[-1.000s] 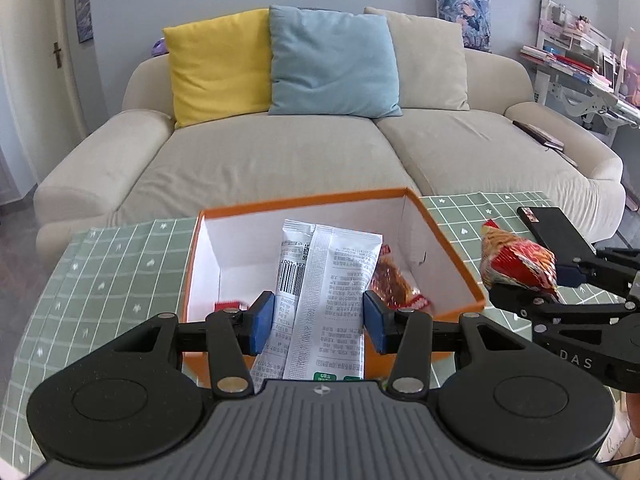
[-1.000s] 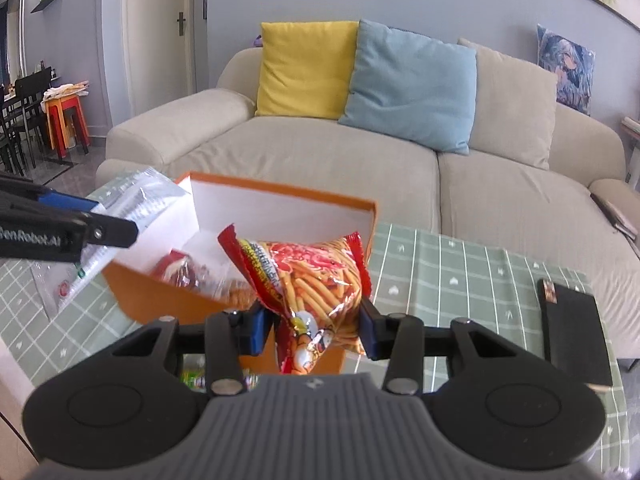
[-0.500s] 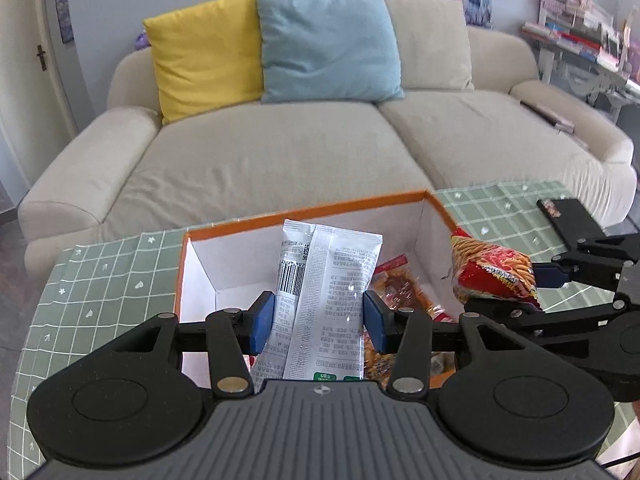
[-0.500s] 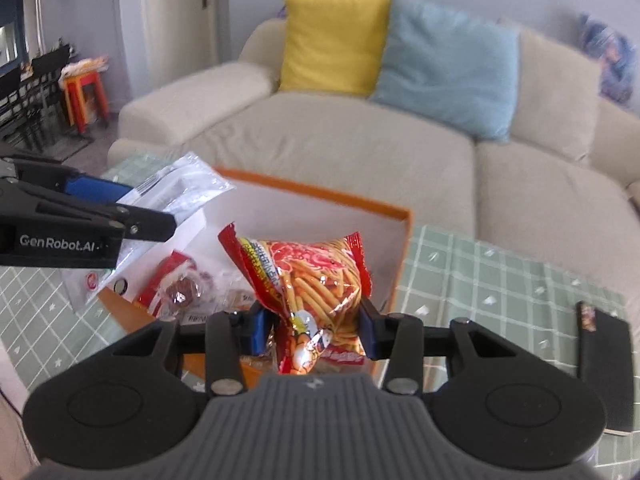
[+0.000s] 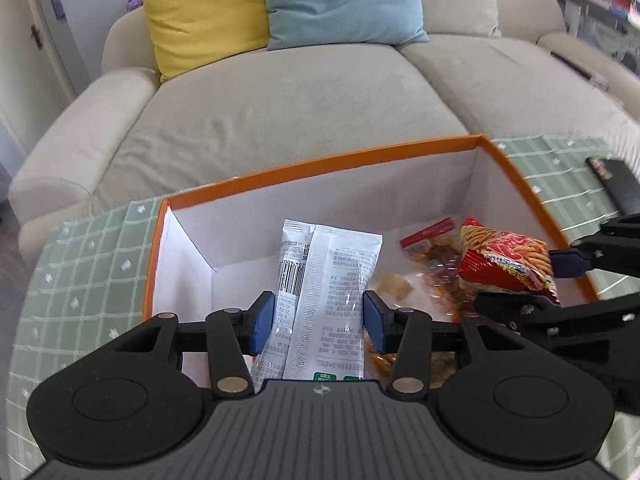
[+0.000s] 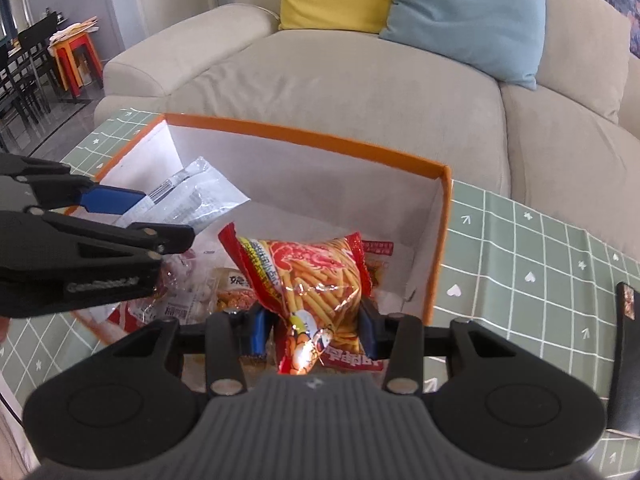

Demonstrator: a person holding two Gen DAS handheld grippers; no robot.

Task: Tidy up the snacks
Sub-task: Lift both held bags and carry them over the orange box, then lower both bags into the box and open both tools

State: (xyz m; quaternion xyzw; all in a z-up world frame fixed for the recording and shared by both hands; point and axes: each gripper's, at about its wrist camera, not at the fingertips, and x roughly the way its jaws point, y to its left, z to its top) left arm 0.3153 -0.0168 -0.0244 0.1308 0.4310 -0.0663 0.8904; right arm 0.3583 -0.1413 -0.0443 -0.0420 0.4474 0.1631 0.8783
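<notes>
Both grippers hang over the orange box [image 5: 320, 162] for dropping: left gripper [image 5: 319, 317] clamps white packet [image 5: 328, 280], right gripper [image 6: 312, 326] clamps red chip bag [image 6: 320, 276].

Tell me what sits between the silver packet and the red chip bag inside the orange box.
Loose snack packets lie on the floor of the orange box between the silver packet and the red chip bag; the left wrist view shows it.

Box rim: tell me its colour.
Orange on the box rim, with white inner walls; it shows best in the right wrist view.
</notes>
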